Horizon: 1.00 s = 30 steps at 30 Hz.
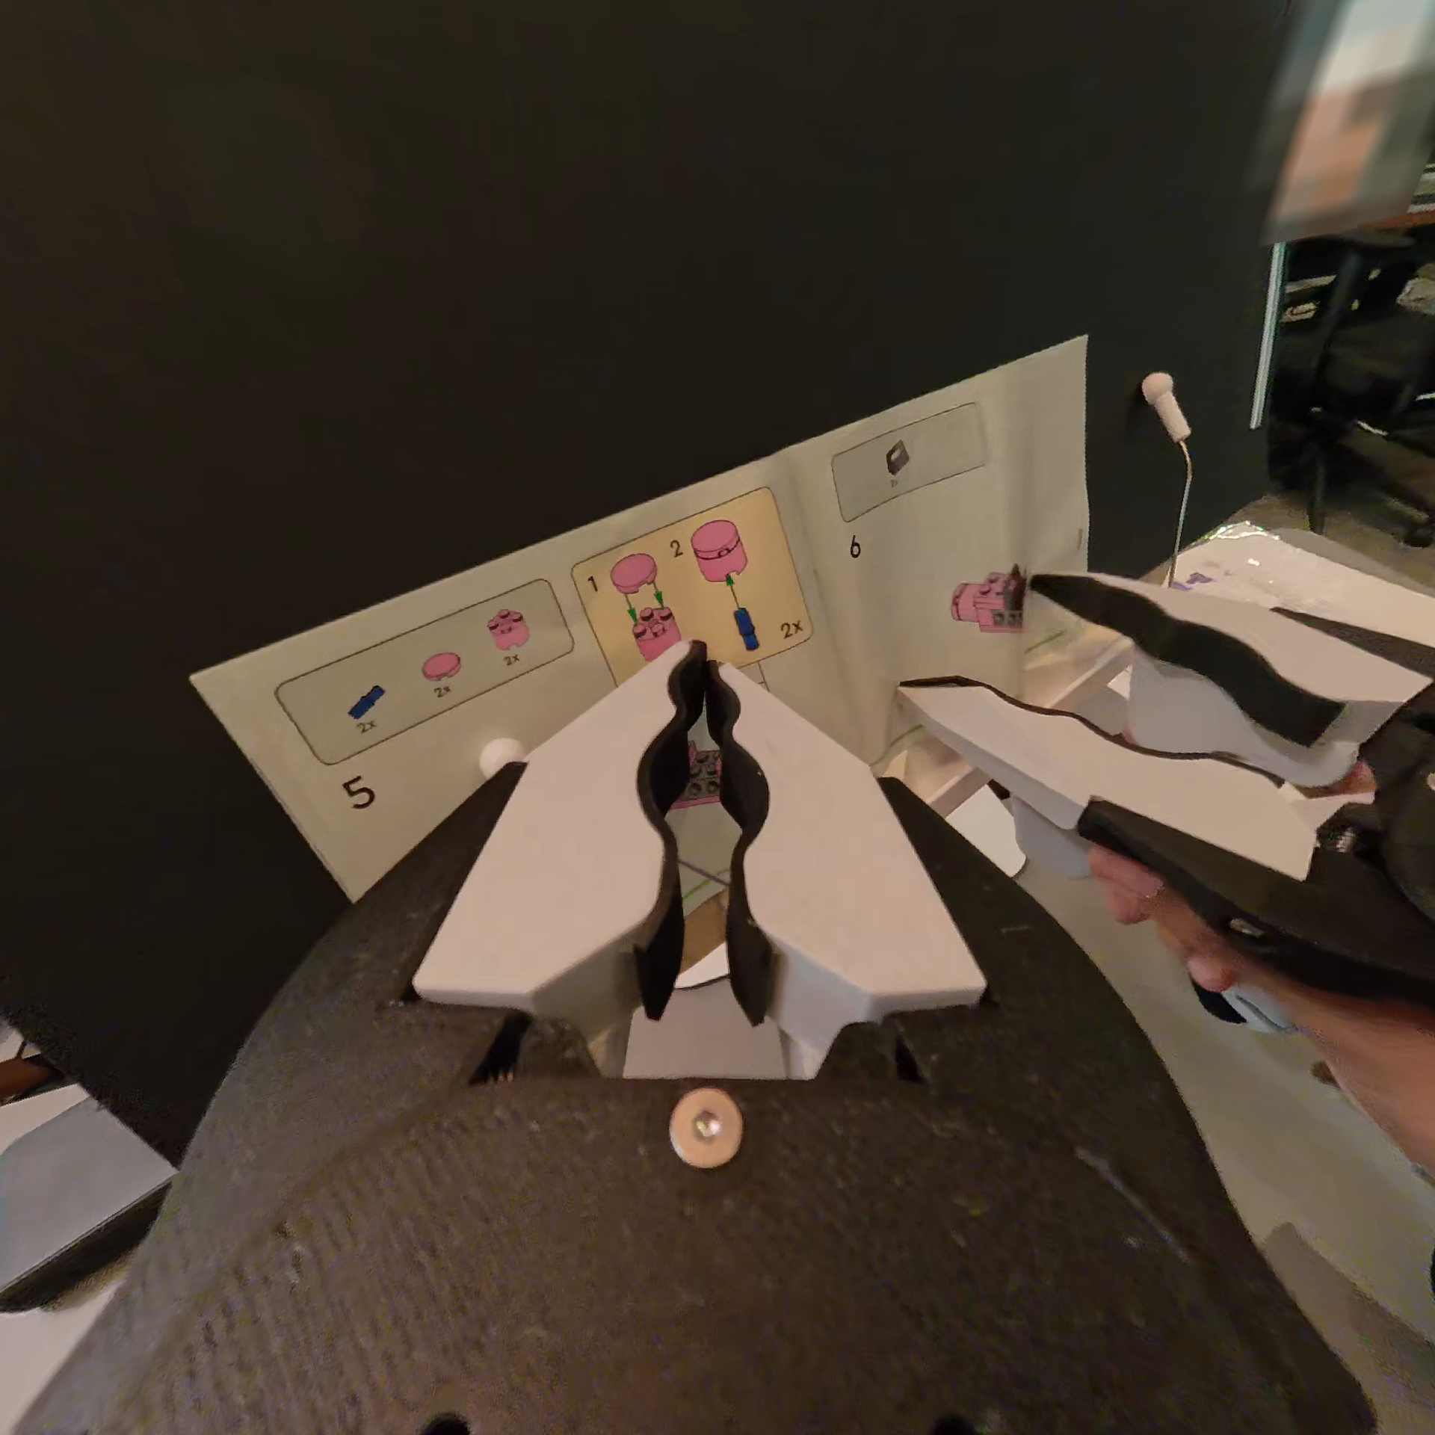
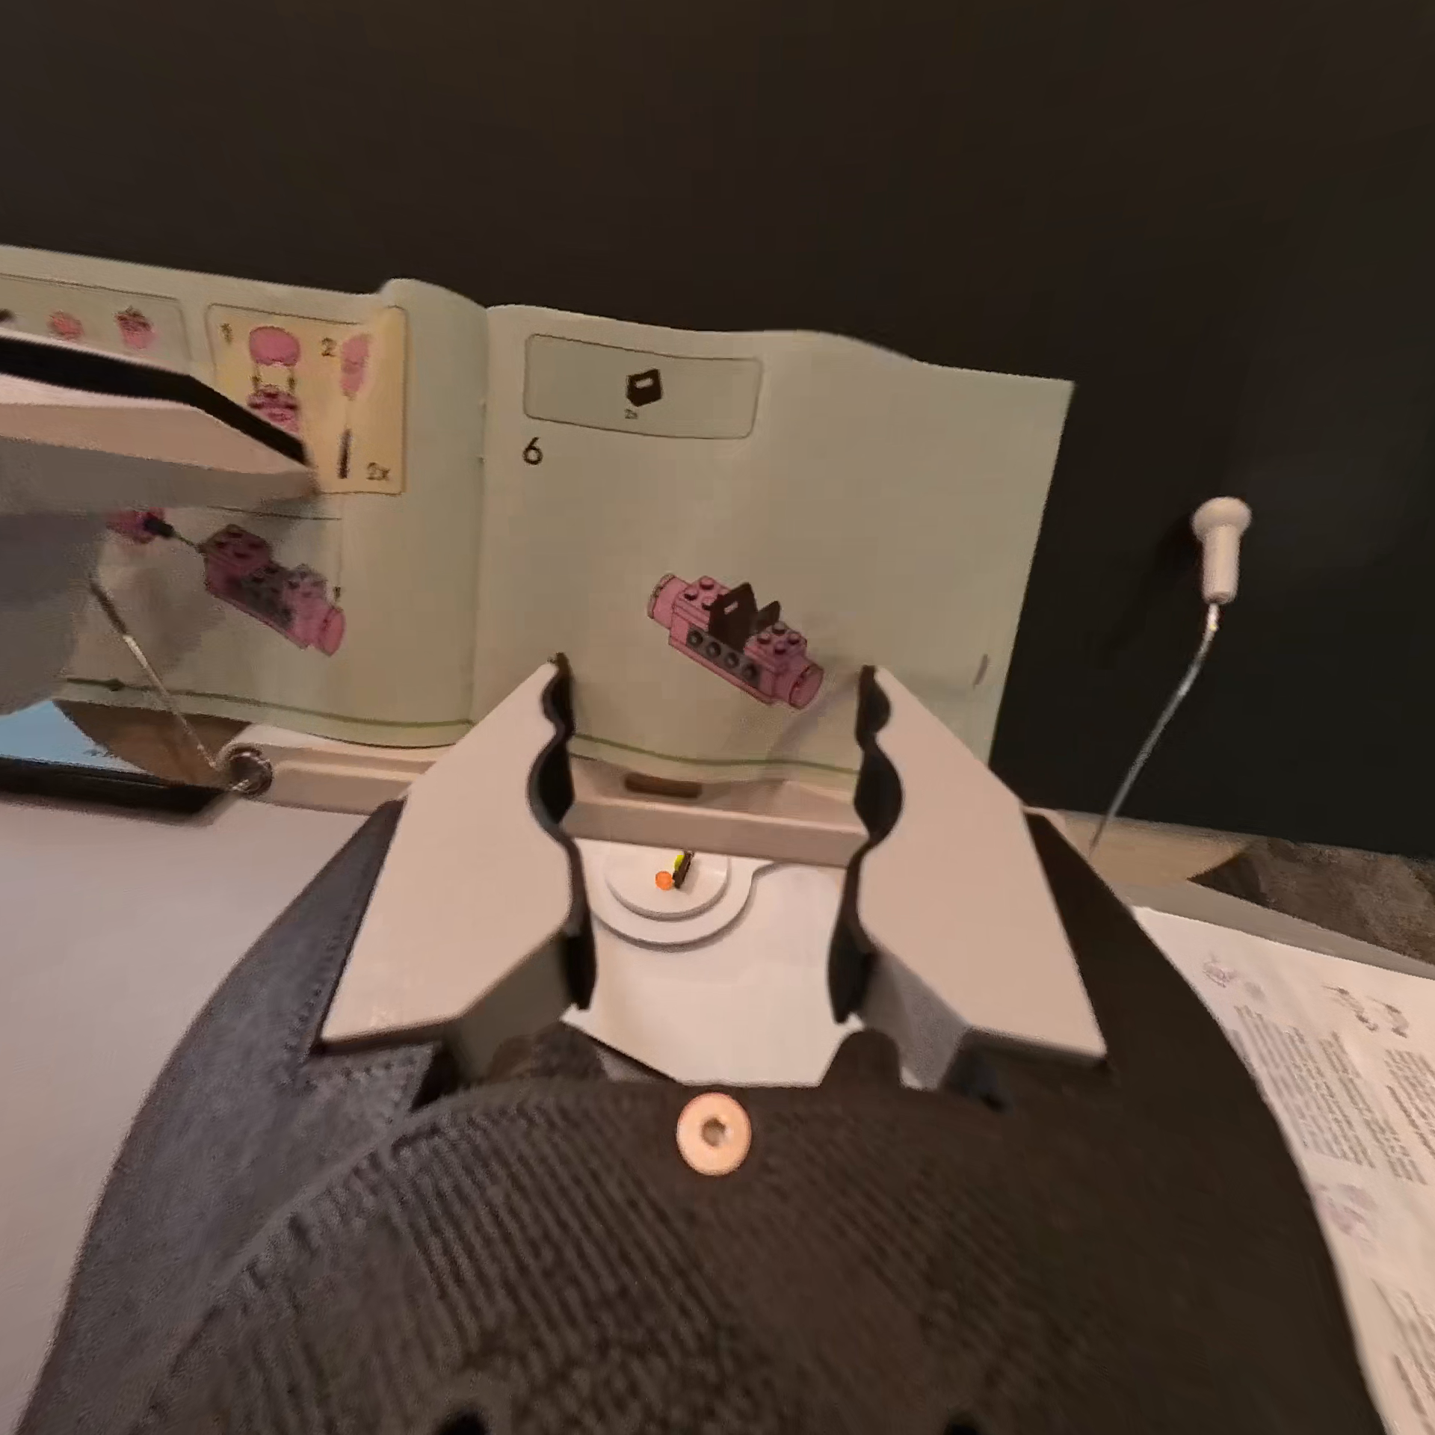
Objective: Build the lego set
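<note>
An open instruction booklet (image 1: 481, 699) stands upright against a black backdrop; it also shows in the right wrist view (image 2: 776, 505). My left gripper (image 1: 703, 656) is in front of its left page, with the tips meeting and nothing visibly held. A pink and grey shape seen through the gap looks like a printed picture. My right gripper (image 2: 714, 675) is open and empty in front of the right page; it also shows in the left wrist view (image 1: 971, 633). Below it, a small orange piece (image 2: 662, 880) and a dark piece (image 2: 683, 870) lie in a round white dish (image 2: 699, 905).
The booklet rests on a white stand (image 2: 738, 815). A white pin on a thin wire (image 2: 1219, 543) stands at the right. A printed paper sheet (image 2: 1359, 1126) lies on the table at the right. A person's hand (image 1: 1149, 893) holds the right gripper. The small orange piece (image 2: 662, 880) sits 15 centimetres or so from the ends of my right fingers.
</note>
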Motion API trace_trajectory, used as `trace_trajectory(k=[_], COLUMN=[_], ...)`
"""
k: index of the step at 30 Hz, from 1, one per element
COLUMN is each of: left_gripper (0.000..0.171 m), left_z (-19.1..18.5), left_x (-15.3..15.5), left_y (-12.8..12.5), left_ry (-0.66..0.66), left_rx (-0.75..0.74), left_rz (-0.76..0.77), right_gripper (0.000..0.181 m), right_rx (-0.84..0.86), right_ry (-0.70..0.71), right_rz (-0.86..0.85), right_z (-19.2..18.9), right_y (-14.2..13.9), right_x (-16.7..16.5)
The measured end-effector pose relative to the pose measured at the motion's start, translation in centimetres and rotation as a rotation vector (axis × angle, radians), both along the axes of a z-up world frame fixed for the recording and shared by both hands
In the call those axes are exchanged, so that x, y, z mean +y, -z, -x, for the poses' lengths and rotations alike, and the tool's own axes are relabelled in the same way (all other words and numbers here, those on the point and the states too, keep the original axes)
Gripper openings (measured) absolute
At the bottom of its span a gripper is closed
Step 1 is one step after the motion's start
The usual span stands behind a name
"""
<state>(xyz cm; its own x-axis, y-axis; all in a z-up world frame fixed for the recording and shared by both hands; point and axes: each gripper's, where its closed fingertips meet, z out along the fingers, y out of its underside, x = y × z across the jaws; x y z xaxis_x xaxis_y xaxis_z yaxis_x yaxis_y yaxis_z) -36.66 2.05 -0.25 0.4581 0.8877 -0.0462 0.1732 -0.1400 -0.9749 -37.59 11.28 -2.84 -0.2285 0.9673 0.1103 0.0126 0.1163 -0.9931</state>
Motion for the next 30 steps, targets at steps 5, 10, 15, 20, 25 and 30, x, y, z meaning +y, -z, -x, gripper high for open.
trace_trajectory(k=[5,10,15,20,25,30], left_gripper=[0.0,0.0,0.02,0.064,0.078,0.031], left_z=[0.0,0.0,-1.0,-2.9,-3.1,-2.0], left_x=[0.0,0.0,-0.3,-1.7,-0.2,-0.1], left_y=[0.1,-0.2,-1.9,-6.0,-4.7,-2.5], left_ry=[0.0,0.019,0.116,0.241,0.293,0.272], left_rx=[0.006,0.017,0.032,0.131,0.072,-0.02], left_rz=[0.006,-0.029,-0.152,-0.347,-0.252,-0.257], right_gripper=[0.037,0.0,0.013,0.03,0.039,0.045], right_rx=[0.017,0.105,0.318,0.33,0.405,0.451], right_ry=[-0.042,-0.148,-0.222,-0.245,-0.359,-0.476], right_rz=[-0.048,-0.061,-0.298,-0.418,-0.436,-0.5], right_z=[-0.5,-1.6,-4.0,-4.5,-6.0,-7.8], right_y=[-0.1,-1.1,-2.6,-1.6,-1.2,-0.7], right_x=[-1.5,-3.5,-6.8,-8.9,-10.9,-12.1])
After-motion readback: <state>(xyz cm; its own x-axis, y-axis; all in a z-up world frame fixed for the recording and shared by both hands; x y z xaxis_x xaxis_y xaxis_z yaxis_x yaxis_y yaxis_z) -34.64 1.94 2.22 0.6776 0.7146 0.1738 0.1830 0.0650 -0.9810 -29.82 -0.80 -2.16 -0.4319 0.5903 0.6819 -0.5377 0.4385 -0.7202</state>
